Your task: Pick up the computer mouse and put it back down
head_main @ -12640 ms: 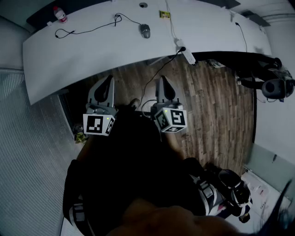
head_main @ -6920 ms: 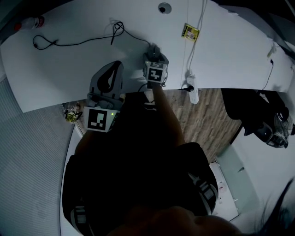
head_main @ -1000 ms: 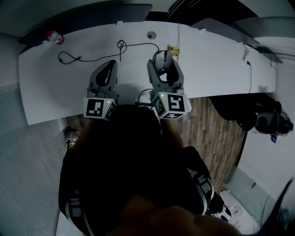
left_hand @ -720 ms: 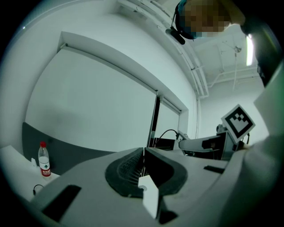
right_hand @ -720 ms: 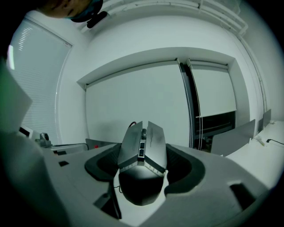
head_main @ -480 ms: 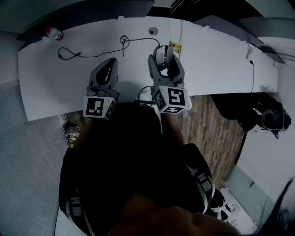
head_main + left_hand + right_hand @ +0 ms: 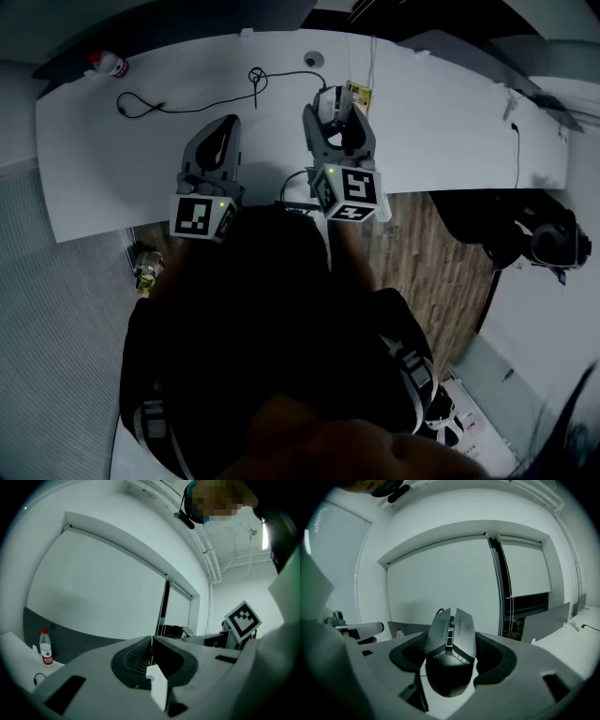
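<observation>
A dark grey computer mouse sits between the jaws of my right gripper, which is shut on it over the white desk. In the right gripper view the mouse fills the gap between the pads, nose pointing away and tilted up; that gripper faces the wall. The mouse's thin black cable trails left to a small loop. My left gripper hovers over the desk's near edge to the left, shut on nothing; in the left gripper view its jaws meet.
A water bottle stands at the desk's far left corner, also seen as the bottle. A loose black cable lies near it. A yellow tag and a round grommet are beyond the mouse. An office chair stands at right.
My right gripper, still holding the mouse, has shifted slightly farther over the desk. The left gripper has hardly moved.
</observation>
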Demonstrator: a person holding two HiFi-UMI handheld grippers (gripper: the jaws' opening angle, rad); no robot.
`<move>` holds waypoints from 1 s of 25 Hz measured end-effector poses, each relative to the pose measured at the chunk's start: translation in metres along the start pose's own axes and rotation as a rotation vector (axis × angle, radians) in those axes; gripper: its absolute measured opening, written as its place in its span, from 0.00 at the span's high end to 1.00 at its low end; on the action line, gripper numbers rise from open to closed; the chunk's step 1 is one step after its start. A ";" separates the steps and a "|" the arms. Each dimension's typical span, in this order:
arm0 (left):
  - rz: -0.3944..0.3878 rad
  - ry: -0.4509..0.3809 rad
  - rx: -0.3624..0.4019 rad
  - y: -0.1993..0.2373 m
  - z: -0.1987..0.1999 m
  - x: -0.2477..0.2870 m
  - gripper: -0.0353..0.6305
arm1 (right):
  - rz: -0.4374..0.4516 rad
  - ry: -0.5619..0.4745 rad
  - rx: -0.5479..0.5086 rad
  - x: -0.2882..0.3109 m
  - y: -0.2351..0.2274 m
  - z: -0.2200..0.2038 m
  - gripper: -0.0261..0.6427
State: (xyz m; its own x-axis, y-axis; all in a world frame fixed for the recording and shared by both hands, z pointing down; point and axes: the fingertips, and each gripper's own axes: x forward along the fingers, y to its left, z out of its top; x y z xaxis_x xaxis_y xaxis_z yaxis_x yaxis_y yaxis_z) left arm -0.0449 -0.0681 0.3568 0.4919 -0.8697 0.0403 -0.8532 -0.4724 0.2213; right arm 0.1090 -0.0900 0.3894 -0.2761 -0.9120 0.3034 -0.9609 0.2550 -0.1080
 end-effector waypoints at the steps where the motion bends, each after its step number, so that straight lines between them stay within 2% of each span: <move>1: 0.000 0.000 -0.001 0.000 0.000 0.001 0.94 | 0.000 0.002 0.001 0.002 -0.001 -0.001 0.52; 12: -0.001 0.005 -0.005 0.000 -0.004 0.007 0.94 | -0.020 0.057 -0.010 0.023 -0.014 -0.028 0.52; 25: 0.005 0.014 -0.001 0.003 -0.006 0.013 0.94 | -0.042 0.188 0.005 0.044 -0.028 -0.077 0.52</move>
State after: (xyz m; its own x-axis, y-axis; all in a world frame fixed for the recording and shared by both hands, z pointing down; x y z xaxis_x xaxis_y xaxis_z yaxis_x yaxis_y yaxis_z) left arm -0.0405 -0.0798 0.3635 0.4903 -0.8699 0.0545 -0.8553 -0.4681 0.2221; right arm 0.1222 -0.1125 0.4788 -0.2353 -0.8458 0.4789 -0.9717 0.2159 -0.0961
